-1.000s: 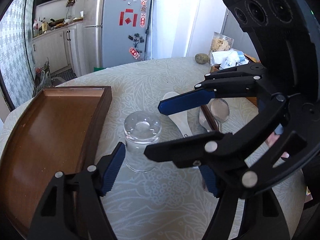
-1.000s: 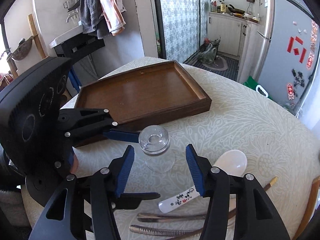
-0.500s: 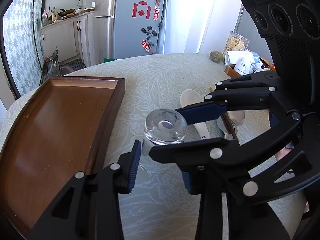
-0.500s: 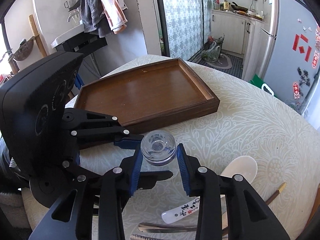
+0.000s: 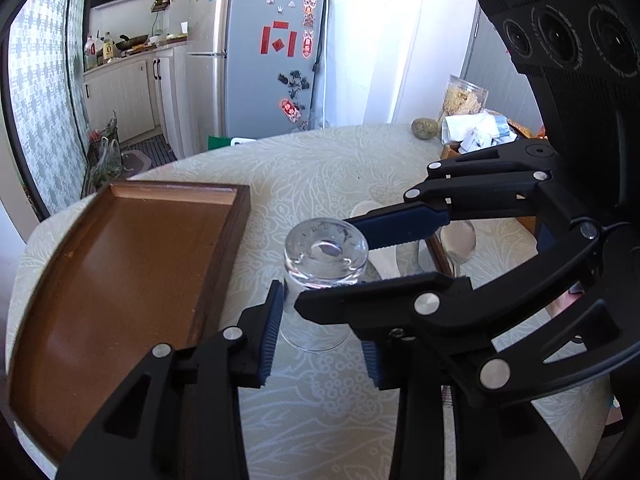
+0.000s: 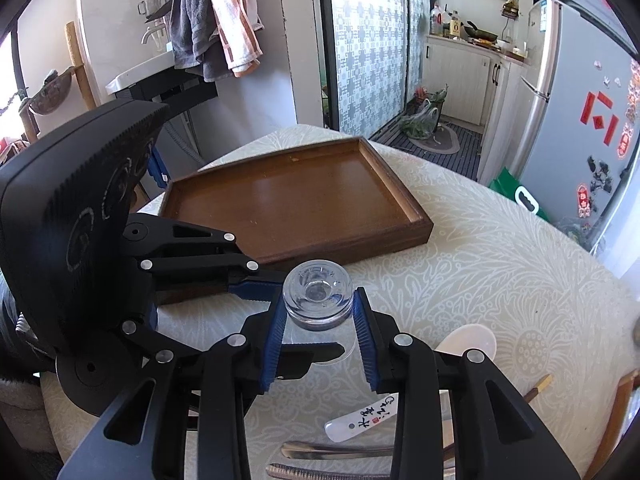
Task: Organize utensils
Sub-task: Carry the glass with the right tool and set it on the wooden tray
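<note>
Clear round glass [image 6: 318,300], one, upside down, is being squeezed beside one brown wooden tray [image 6: 296,204] | left gripper [image 5: 320,330] and right gripper [image 6: 320,338] have just been closing on it | one white spoon [image 6: 464,346] is lying near.

On the table: 1 upturned clear glass [image 6: 318,300], 1 wooden tray [image 6: 296,204], 1 white ceramic spoon [image 6: 460,352], 2 metal utensil handles [image 6: 332,450], 1 chopstick [image 6: 540,386]. Beyond it stand 1 refrigerator [image 5: 256,60] and 1 clear jar [image 5: 464,96], and 2 towels [image 6: 216,16] hang.
</note>
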The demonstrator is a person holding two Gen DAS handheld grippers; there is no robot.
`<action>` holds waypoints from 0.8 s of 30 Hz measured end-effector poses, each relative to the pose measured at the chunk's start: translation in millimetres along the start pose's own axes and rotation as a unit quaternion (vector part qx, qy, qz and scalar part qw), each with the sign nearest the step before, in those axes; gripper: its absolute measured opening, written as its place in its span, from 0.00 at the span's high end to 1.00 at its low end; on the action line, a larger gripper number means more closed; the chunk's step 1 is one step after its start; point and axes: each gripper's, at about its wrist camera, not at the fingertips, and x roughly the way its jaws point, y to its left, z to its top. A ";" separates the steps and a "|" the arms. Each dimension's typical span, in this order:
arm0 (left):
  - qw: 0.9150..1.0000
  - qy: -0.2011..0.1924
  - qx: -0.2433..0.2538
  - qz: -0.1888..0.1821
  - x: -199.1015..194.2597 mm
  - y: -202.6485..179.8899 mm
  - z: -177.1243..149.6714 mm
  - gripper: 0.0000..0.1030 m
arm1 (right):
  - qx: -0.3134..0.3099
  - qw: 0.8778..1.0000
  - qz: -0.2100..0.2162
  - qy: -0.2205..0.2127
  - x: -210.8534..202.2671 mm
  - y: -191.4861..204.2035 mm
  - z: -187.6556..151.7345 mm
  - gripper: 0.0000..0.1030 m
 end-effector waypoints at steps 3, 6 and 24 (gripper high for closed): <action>1.000 -0.010 0.005 0.011 -14.3 4.4 5.2 0.63 | -0.010 1.000 0.001 -0.010 -5.0 10.6 13.7 0.67; 1.000 -0.015 0.004 0.024 -27.8 17.4 8.7 0.63 | -0.021 1.000 0.005 -0.015 -1.0 21.9 31.1 0.67; 0.994 0.005 -0.048 0.096 -32.5 134.2 -10.7 0.63 | -0.044 0.998 0.040 -0.008 111.7 64.3 107.4 0.67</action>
